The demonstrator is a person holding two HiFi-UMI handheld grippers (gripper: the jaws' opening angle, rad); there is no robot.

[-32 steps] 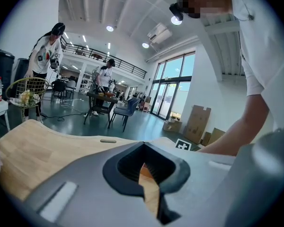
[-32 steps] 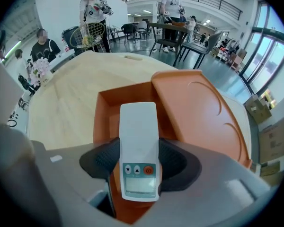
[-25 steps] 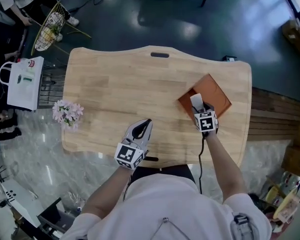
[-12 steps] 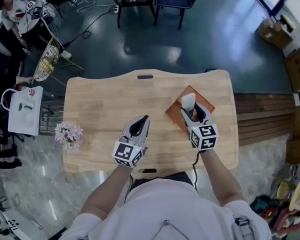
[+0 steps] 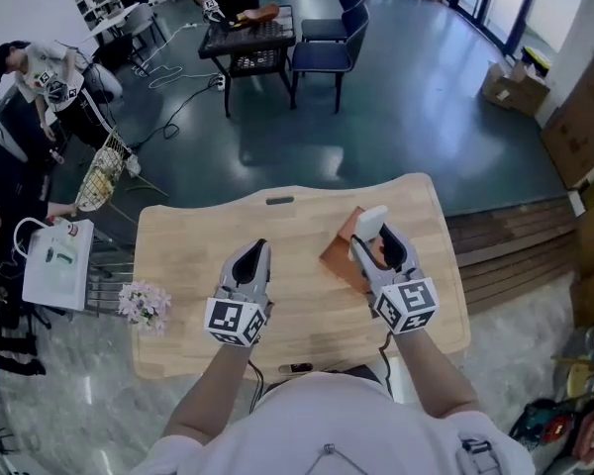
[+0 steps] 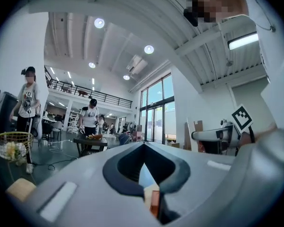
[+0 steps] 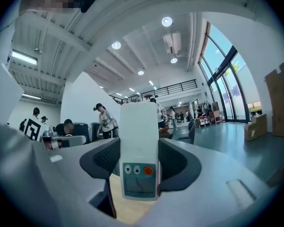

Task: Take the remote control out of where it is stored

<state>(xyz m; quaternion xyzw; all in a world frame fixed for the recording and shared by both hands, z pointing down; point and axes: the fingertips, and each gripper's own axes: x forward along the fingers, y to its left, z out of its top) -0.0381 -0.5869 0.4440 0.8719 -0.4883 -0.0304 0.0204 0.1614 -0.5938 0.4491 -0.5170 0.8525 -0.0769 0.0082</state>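
Observation:
The white remote control (image 5: 370,223) stands upright between the jaws of my right gripper (image 5: 373,243), which is shut on it and held well above the table. In the right gripper view the remote (image 7: 139,145) fills the middle, its small screen and orange button facing the camera, gripped on both sides by the dark pads (image 7: 104,161). Below and behind it on the wooden table (image 5: 198,255) lies the brown holder (image 5: 339,250). My left gripper (image 5: 252,257) hangs level at the left, shut with nothing in it; its jaws (image 6: 143,148) meet at the tips.
A bunch of pink flowers (image 5: 145,303) sits at the table's left edge, with a white bag (image 5: 54,262) and a wire basket (image 5: 97,184) on the floor beyond. A dark table with chairs (image 5: 247,38) and people stand further off. Cardboard boxes (image 5: 505,85) are at the right.
Both grippers have risen towards the head camera, the right one further, carrying the remote up away from the brown holder. The head view has tilted up and shows more of the room.

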